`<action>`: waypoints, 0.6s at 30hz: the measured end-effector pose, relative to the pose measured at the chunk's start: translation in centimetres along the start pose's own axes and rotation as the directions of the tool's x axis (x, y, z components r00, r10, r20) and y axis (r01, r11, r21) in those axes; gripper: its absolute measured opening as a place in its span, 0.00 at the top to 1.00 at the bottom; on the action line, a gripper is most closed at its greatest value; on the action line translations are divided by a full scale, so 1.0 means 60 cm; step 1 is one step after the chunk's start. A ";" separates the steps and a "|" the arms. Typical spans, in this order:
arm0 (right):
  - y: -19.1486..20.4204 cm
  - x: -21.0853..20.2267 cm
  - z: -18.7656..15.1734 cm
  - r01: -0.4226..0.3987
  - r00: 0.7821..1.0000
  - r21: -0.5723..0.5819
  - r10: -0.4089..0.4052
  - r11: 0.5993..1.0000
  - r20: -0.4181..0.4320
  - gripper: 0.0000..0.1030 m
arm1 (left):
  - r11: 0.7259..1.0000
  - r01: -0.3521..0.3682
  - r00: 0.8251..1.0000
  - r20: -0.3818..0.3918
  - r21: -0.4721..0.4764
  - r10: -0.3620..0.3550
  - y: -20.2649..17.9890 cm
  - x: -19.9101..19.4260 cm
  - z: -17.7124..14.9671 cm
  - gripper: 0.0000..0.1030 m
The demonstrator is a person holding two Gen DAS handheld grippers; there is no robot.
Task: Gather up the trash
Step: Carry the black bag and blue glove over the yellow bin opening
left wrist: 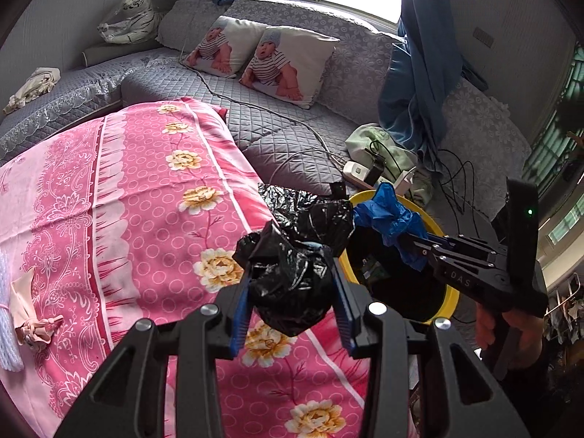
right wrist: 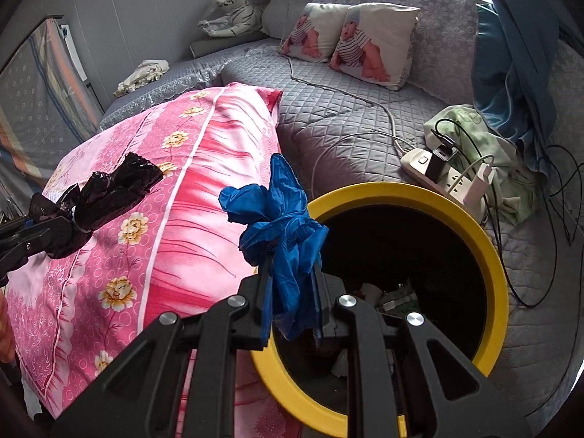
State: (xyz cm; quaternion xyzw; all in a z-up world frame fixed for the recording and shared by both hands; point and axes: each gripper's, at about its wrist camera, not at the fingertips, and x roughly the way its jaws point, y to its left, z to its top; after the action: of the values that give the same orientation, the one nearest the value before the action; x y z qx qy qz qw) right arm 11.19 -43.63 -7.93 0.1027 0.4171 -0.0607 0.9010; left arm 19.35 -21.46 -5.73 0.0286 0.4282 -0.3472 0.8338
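My left gripper is shut on a crumpled black plastic bag, held over the pink flowered blanket just left of the bin. From the right wrist view the same black bag shows at the far left. My right gripper is shut on a bunched blue plastic glove, which hangs over the near left rim of the yellow-rimmed bin. In the left wrist view the blue glove sits above the yellow rim. Scraps of paper lie deep in the dark bin.
A power strip with plugs and cables lies on the grey quilted sofa behind the bin. A green cloth, blue curtain and two printed pillows are farther back. A beige rag lies on the blanket.
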 end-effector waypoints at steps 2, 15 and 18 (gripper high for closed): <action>-0.019 -0.004 0.002 0.017 1.000 0.020 -0.017 1.000 0.008 0.85 | 1.000 0.015 1.000 -0.005 0.015 -0.015 -0.018 0.011 0.005 0.64; -0.109 -0.010 -0.011 0.097 0.995 0.103 -0.098 0.990 0.005 0.85 | 0.993 0.104 0.991 -0.089 0.059 -0.098 -0.097 0.099 0.020 0.64; -0.123 -0.005 -0.014 0.110 0.994 0.118 -0.110 0.987 -0.004 0.85 | 0.990 0.122 0.987 -0.109 0.064 -0.115 -0.112 0.120 0.021 0.64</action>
State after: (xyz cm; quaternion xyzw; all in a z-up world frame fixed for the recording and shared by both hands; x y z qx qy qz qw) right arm 8.92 -50.62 -9.22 0.1324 0.4165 -0.1348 0.8893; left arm 18.99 -30.97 -8.51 0.0504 0.4599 -0.4091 0.7865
